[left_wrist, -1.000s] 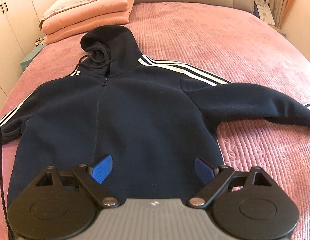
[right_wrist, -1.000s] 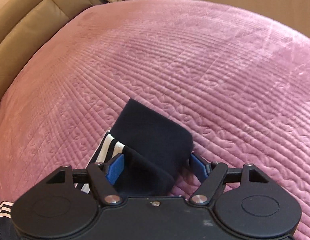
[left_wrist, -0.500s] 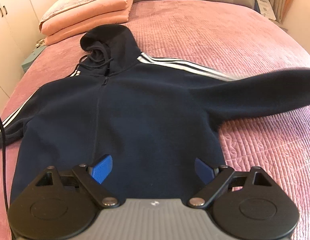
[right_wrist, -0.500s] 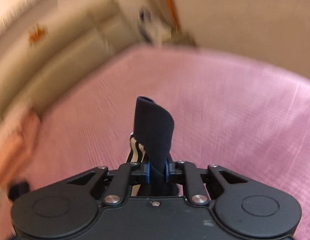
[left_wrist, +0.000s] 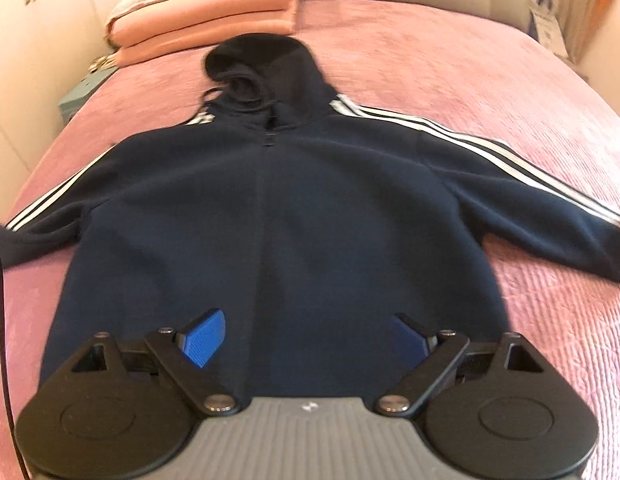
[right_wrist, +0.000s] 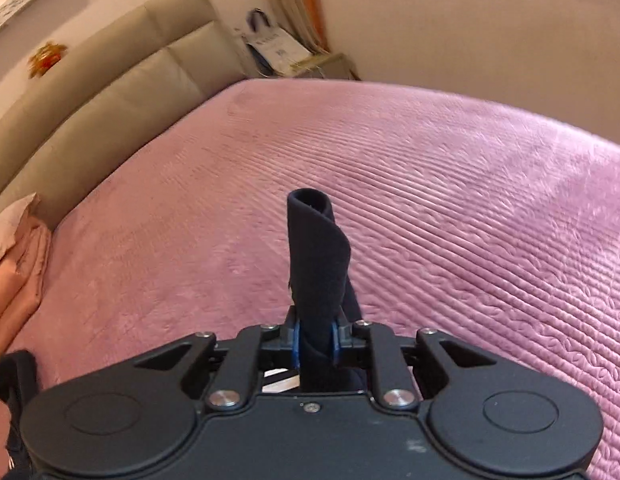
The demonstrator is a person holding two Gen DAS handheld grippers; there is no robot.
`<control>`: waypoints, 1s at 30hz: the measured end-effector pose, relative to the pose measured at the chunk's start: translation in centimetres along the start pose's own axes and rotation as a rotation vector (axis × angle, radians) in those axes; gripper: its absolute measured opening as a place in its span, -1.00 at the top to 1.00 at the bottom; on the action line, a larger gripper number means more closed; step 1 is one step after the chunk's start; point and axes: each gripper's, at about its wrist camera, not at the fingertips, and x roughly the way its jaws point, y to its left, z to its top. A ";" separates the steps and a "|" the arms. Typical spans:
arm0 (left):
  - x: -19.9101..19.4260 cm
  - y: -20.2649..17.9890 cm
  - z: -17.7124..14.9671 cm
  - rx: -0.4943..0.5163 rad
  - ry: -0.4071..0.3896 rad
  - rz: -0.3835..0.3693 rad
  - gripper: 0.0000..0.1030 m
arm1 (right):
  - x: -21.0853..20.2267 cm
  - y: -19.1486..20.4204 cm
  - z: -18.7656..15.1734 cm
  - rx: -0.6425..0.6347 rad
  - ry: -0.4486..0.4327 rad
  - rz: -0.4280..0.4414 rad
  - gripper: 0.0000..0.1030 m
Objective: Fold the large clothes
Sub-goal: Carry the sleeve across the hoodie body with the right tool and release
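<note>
A navy hoodie (left_wrist: pixel 278 216) with white sleeve stripes lies front up on the pink bed (left_wrist: pixel 449 60), hood toward the headboard. My left gripper (left_wrist: pixel 306 340) is open and empty, hovering over the hoodie's lower hem. My right gripper (right_wrist: pixel 314 340) is shut on the hoodie's right sleeve cuff (right_wrist: pixel 315 252), which sticks up between the blue pads, lifted above the bedspread. In the left wrist view the right sleeve (left_wrist: pixel 529 208) runs off the right edge.
Folded peach bedding and a pillow (left_wrist: pixel 206 20) are stacked at the bed's head on the left. A beige padded headboard (right_wrist: pixel 110 100) runs behind. A nightstand with a bag (right_wrist: pixel 278 52) stands in the far corner. White cupboards (left_wrist: pixel 26 40) are at left.
My right gripper closed on the sleeve cuff and lifted it off the bed, turning toward the headboard. My left gripper moved closer over the hoodie's hem and stayed open.
</note>
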 end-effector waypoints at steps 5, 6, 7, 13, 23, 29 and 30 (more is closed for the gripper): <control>-0.5 6.6 0.1 -0.044 -0.033 -0.022 -0.76 | -4.7 11.1 -2.4 -0.141 -0.061 0.089 0.63; -0.5 8.2 0.3 -0.049 -0.036 -0.027 -0.74 | -5.9 14.0 -3.3 -0.174 -0.073 0.116 0.63; -0.7 9.6 0.5 -0.054 -0.038 -0.031 -0.73 | -6.7 16.5 -4.1 -0.200 -0.080 0.144 0.63; -2.0 19.4 1.6 -0.076 -0.085 -0.063 -0.73 | -12.6 32.2 -12.0 -0.315 -0.089 0.354 0.63; 0.4 30.8 1.9 -0.134 -0.107 0.017 -0.74 | -12.1 51.1 -29.7 -0.551 0.186 0.611 -0.30; 3.9 31.6 2.5 -0.144 -0.097 -0.034 -0.74 | -10.3 46.4 -31.8 -0.613 0.231 0.481 -0.35; 4.5 31.4 3.0 -0.150 -0.101 -0.056 -0.74 | -10.0 45.1 -31.6 -0.623 0.232 0.432 -0.35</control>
